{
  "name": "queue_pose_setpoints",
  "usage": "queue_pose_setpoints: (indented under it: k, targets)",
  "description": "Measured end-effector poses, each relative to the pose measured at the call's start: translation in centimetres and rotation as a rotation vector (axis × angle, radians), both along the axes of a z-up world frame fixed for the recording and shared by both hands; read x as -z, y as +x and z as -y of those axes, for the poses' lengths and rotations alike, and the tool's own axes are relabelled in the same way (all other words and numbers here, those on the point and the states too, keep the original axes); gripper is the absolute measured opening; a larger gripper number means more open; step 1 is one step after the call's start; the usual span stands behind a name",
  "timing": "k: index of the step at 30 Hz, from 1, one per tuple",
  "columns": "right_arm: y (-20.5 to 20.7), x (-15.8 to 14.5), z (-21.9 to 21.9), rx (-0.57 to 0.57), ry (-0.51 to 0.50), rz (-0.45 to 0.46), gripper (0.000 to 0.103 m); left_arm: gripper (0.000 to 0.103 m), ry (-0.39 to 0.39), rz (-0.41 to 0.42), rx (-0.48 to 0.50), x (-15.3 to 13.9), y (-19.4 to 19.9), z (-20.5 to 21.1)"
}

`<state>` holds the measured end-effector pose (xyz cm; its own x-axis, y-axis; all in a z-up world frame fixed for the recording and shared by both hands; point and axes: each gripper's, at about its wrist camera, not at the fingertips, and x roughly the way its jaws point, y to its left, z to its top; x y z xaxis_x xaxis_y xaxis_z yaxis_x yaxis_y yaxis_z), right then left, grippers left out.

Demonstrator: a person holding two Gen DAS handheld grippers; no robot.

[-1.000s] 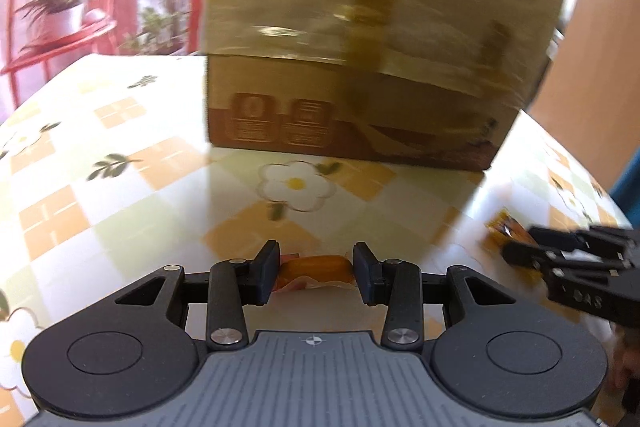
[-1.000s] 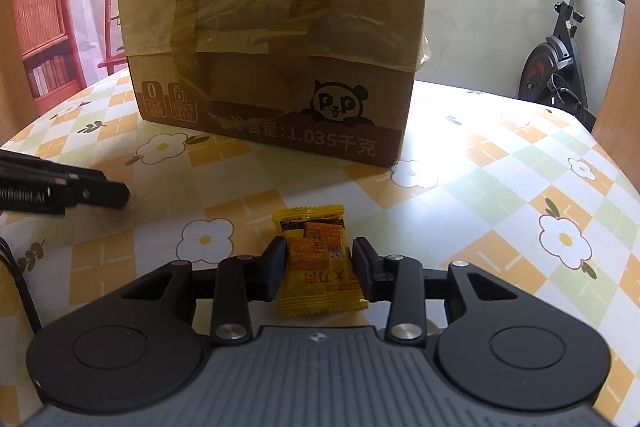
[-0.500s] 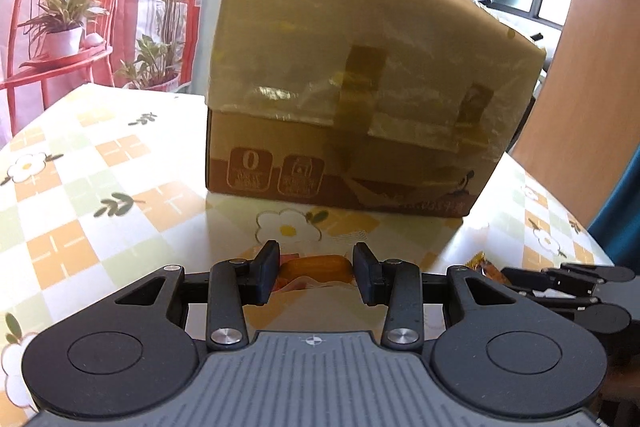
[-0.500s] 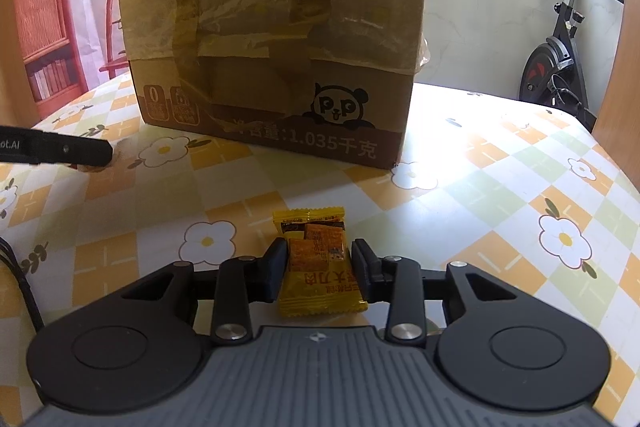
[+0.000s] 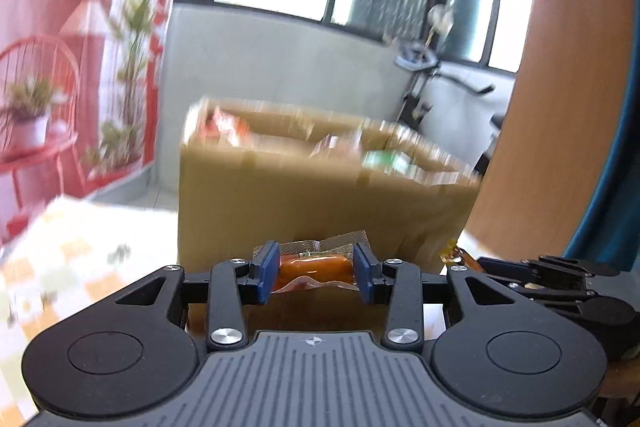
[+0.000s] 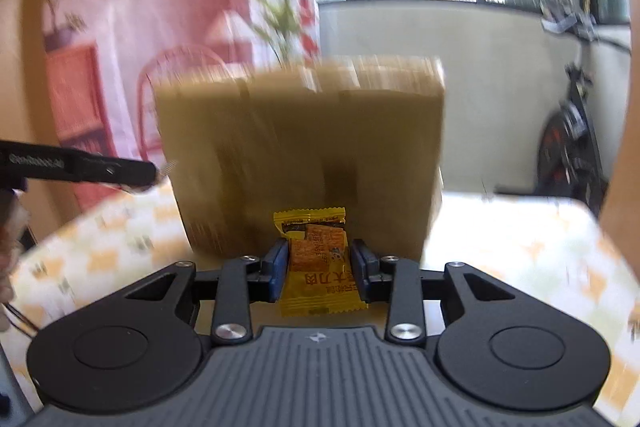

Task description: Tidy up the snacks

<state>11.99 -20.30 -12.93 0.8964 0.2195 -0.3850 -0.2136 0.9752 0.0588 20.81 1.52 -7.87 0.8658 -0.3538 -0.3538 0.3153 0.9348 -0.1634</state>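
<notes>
My left gripper [image 5: 316, 273] is shut on an orange snack in a clear wrapper [image 5: 314, 267] and holds it in the air before the cardboard box [image 5: 320, 203]. The box top is open, with several snack packets showing inside. My right gripper [image 6: 319, 273] is shut on a yellow snack packet [image 6: 316, 263] and holds it up in front of the same box [image 6: 300, 155]. The right gripper shows at the right of the left wrist view [image 5: 560, 275]. The left gripper shows at the left of the right wrist view [image 6: 80, 167].
The box stands on a table with a flowered checked cloth [image 6: 520, 239]. An exercise bike [image 6: 568, 147] stands behind at the right, by a low white wall and windows. A red plant stand [image 5: 36, 131] is at the far left.
Both grippers have risen off the table with their snacks. The box now sits lower in both views, and its open top shows in the left wrist view.
</notes>
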Motion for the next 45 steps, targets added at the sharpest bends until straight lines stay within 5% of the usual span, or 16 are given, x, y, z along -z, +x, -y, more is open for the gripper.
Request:
queue_pose_setpoints:
  k: [6,12,25,30,33,41,45]
  targets:
    - [1.7,-5.5,-0.4,-0.041,0.025,0.126,0.036,0.043,-0.003,0.077,0.018,-4.6,2.6,1.0]
    - [5.7,-8.5,0.1,0.05,0.009,0.192,0.036,0.043,0.025,0.112,0.026,-6.8,6.1,2.8]
    - [11.3,-7.1,2.5,0.134,0.008,0.121,0.039,0.043,0.072,0.038,0.028,-5.4,11.4,3.3]
    - [11.5,-6.3,2.3,0.141,0.004,0.087,0.043,0.078,0.083,0.037,0.043,-5.5,11.0,2.8]
    - [11.4,-6.8,2.2,0.146,0.001,0.09,0.048,0.088,0.098,0.053,0.043,-5.9,10.1,2.4]
    - [9.8,-8.7,1.4,0.154,-0.006,0.095,0.065,0.097,0.121,0.042,0.002,-7.3,8.2,1.5]
    - [8.9,-9.4,0.8,0.155,-0.013,0.084,0.083,0.097,0.115,0.014,-0.037,-7.7,7.5,0.8]
